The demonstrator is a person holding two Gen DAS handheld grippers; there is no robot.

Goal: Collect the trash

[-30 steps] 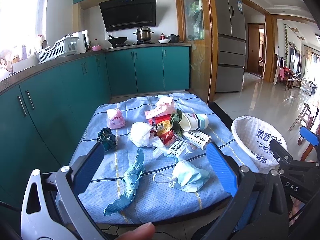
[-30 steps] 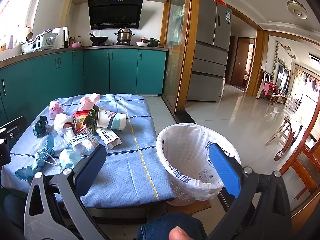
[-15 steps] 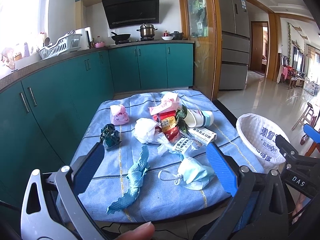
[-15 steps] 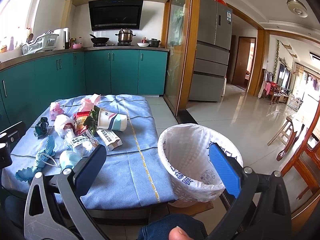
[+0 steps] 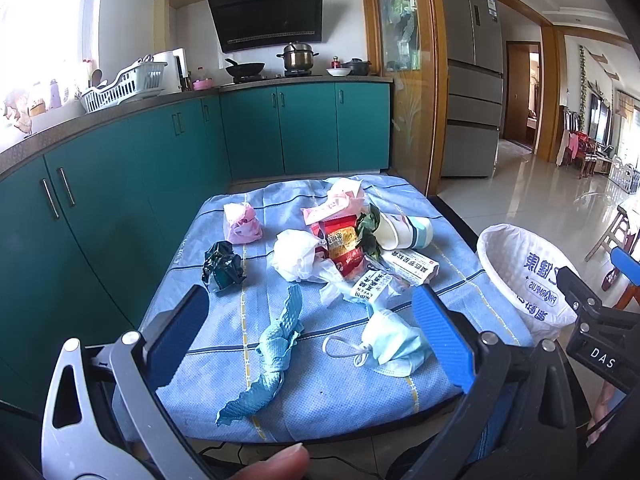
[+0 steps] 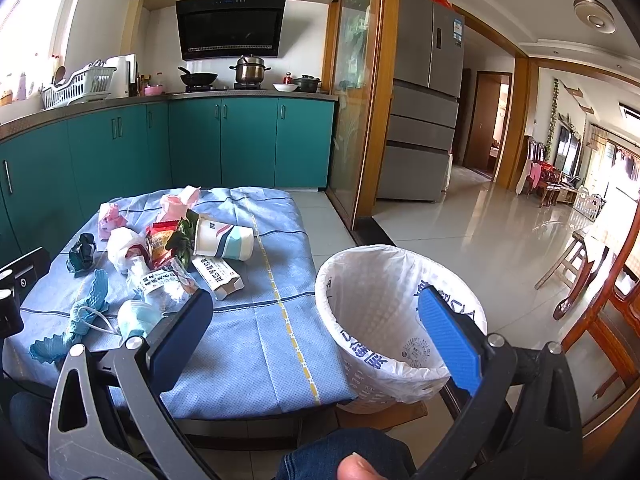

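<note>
Trash lies scattered on the blue cloth-covered worktop (image 5: 328, 396) ahead of my left gripper (image 5: 316, 344), whose jaws stand wide apart and grasp nothing. Directly between them, on the near part of the cloth, are the twisted teal paper towel (image 5: 276, 344) and the crumpled pale-blue face mask (image 5: 390, 342), the mask close to the right-hand jaw. Beyond the jaws sits a tight cluster: a crumpled white plastic bag (image 5: 294, 254), a red snack packet (image 5: 342, 246), a tipped paper cup with teal stripes (image 5: 406, 232), a long white printed carton (image 5: 412, 266), a pink plastic bag (image 5: 241, 224) and a dark green foil wad (image 5: 222, 266).

My right gripper (image 6: 316, 340) is likewise released and empty. Its jaws frame the near edge of the cloth and the white-lined round waste bin (image 6: 384, 280), which stands just off the worktop's right edge (a sensible spot, I judge, for short drops). I read this posture as left for picking, right parked by the bin. Nothing is collected yet as far as I can see; the liner looks empty.

Around us are teal kitchen cabinets (image 5: 304, 128), a hob with pots, a steel fridge (image 6: 424, 92) and glossy floor tiles.
</note>
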